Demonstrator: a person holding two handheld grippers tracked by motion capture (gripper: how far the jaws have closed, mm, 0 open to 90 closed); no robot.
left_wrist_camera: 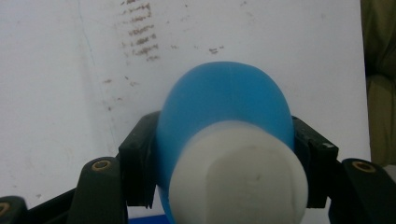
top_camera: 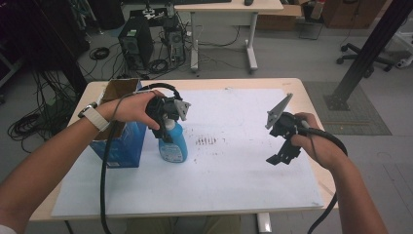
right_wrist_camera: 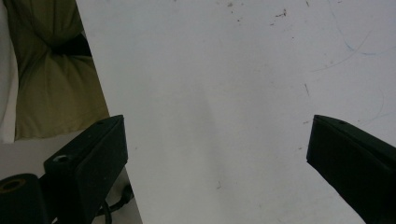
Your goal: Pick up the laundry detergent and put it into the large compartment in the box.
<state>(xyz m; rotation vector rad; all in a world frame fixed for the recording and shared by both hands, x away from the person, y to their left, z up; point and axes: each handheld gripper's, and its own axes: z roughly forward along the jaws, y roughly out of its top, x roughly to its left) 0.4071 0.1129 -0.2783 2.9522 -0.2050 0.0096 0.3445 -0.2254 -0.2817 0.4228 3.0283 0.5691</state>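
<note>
A blue bottle [top_camera: 174, 144] with a white cap stands upright on the white sheet [top_camera: 234, 170], just right of a blue cardboard box [top_camera: 122, 141]. My left gripper [top_camera: 164, 127] comes down over the bottle's top and is shut on its neck. In the left gripper view the white cap [left_wrist_camera: 238, 179] and blue shoulder [left_wrist_camera: 224, 98] sit squeezed between the two black jaws. My right gripper [top_camera: 282, 155] hangs above the sheet's right part, open, with nothing between its jaws; its own view looks down on the bare sheet [right_wrist_camera: 219, 93].
The open-topped box [top_camera: 119, 90] stands at the table's left edge. A patch of brown marks [top_camera: 207, 141] lies mid-sheet. Beyond the table are computer towers [top_camera: 136, 41], cables, a desk [top_camera: 229, 7] and a black post [top_camera: 370, 48]. The person's legs [right_wrist_camera: 51, 70] are at the near edge.
</note>
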